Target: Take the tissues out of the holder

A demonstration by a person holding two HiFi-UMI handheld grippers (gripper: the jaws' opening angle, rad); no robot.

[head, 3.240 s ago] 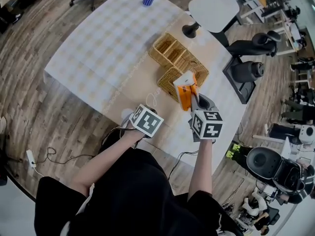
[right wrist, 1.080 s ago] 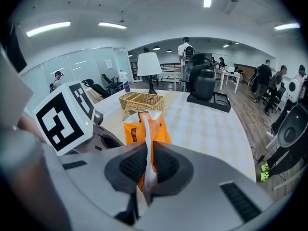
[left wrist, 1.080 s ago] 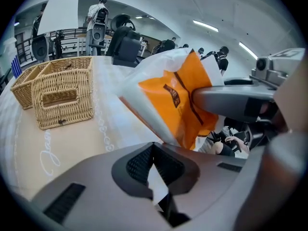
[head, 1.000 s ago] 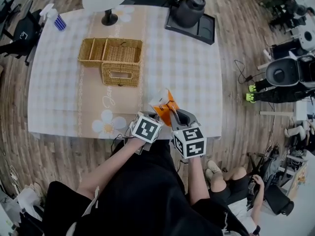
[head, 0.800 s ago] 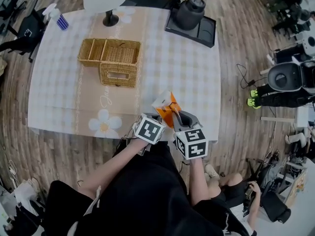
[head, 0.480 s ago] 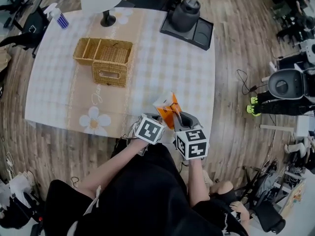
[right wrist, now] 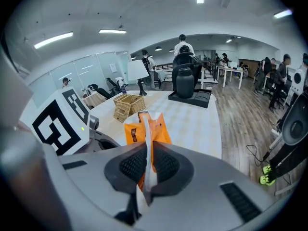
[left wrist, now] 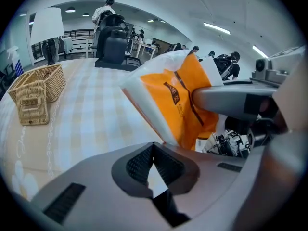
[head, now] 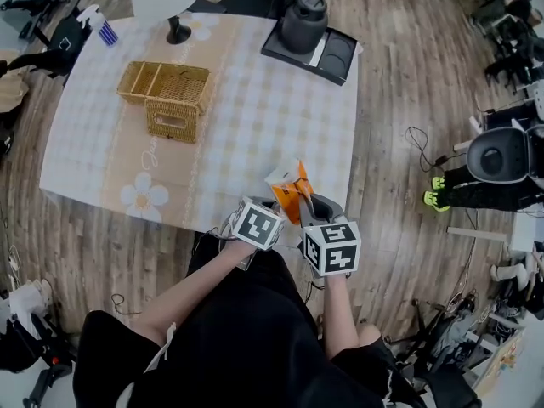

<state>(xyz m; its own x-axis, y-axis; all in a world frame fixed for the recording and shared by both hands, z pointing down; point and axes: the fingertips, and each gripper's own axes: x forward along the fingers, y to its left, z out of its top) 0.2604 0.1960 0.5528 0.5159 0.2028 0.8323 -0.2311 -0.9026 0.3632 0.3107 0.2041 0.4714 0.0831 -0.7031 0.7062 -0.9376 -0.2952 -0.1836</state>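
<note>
An office with a wood-plank floor (head: pixel 408 75); the table (head: pixel 255 117) wears a pale checked cloth. The right gripper (right wrist: pixel 147 165) is clamped tight on the thin edge seam of a soft, glossy orange-and-white tissue pack (head: pixel 289 189). The left gripper (left wrist: pixel 154 150) is closed too, with a white sliver of wrapper between its ribbed pads. The pack hangs over the table's near edge, long axis tilted toward 11 o'clock. The woven wicker holder (head: pixel 166 100) sits well apart at 10 o'clock.

Black top (head: pixel 229 347); grey left gripper (left wrist: pixel 153 170) and right gripper (right wrist: pixel 147 170) bear black-and-white cubes (head: pixel 257 224).
</note>
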